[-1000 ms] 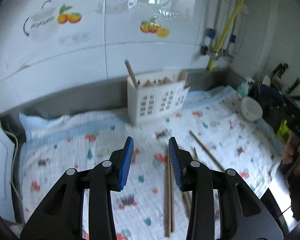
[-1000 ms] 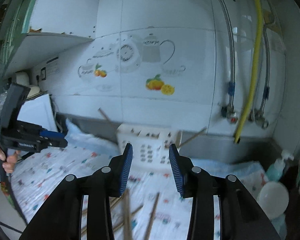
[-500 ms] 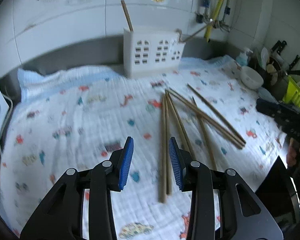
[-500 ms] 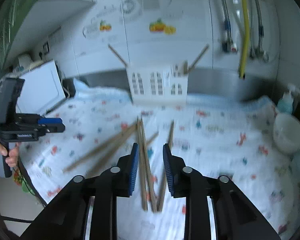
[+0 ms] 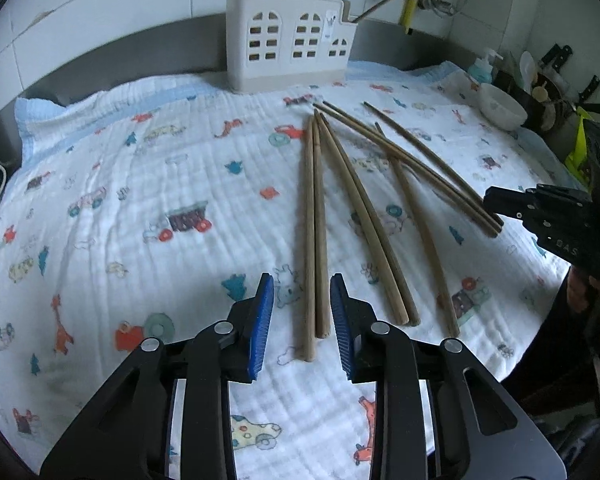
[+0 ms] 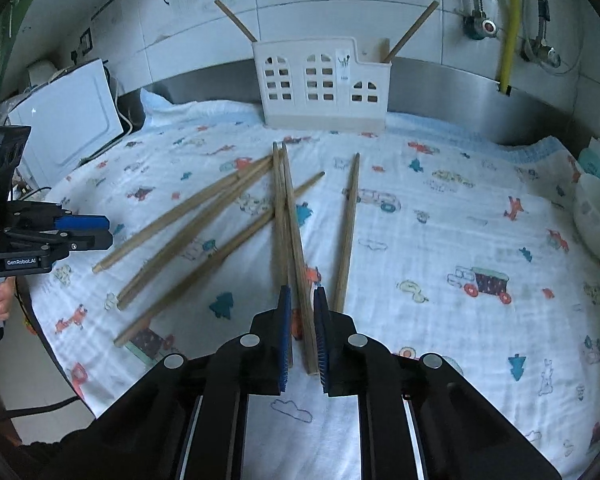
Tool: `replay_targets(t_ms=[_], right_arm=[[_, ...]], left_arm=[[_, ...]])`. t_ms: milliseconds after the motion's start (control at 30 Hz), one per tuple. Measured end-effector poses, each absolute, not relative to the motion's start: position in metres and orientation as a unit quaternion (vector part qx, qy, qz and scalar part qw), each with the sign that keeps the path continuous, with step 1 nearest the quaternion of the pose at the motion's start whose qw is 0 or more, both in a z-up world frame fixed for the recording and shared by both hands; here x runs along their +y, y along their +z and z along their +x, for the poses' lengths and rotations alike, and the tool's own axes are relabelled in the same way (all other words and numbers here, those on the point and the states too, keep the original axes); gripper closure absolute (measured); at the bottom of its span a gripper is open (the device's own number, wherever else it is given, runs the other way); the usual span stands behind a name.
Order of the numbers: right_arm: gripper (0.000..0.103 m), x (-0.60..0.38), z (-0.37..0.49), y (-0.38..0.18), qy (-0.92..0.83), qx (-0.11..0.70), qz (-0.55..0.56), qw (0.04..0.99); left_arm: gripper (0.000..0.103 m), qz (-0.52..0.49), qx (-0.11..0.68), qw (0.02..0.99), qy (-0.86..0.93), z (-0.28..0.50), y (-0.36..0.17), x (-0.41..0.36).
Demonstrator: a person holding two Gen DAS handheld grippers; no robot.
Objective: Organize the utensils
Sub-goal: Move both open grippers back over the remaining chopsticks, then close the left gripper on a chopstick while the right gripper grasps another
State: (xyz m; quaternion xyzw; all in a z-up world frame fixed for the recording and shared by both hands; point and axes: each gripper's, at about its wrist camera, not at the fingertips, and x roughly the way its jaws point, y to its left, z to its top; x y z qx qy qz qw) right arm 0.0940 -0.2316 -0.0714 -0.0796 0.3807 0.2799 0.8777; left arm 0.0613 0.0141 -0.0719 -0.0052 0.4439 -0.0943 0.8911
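Loose wooden chopsticks (image 6: 204, 216) lie scattered on the patterned cloth (image 6: 440, 240), in front of the white holder (image 6: 324, 84) standing against the wall. The right gripper (image 6: 301, 320) is closed down around the near end of one pair (image 6: 290, 236), though whether its pads truly pinch the sticks is hard to judge. The left gripper (image 5: 302, 316), jaws just narrowing, straddles another pair (image 5: 314, 220) without touching it.

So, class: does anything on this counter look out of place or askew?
Yes. Loose chopsticks lie scattered and crossing on the cloth, while only two stand, leaning outward, in the holder at the back.
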Motion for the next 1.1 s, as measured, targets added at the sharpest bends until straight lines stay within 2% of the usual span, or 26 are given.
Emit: replay_targets(t_ms=[67,133,800,1100], right_arm=[[0.092,-0.231,0.094,-0.073,0.28,0.383,-0.08,0.877],[0.093,-0.232,0.095,-0.075,0.278,0.385,-0.082,0.876],[0.093,-0.228,0.1,-0.084,0.279,0.395,-0.092,0.87],[0.093,-0.225,0.102,-0.086,0.28,0.393,-0.099,0.87]], left_arm=[[0.075,-0.001,0.445,0.891,-0.092,0.061,-0.074,0.013],[0.081,-0.003,0.445,0.891,-0.09,0.062,-0.076,0.014],[0.081,0.024,0.447,0.892,-0.066,0.075,-0.088,0.006],[0.083,0.001,0.436,0.897,-0.067,0.073,-0.088,0.002]])
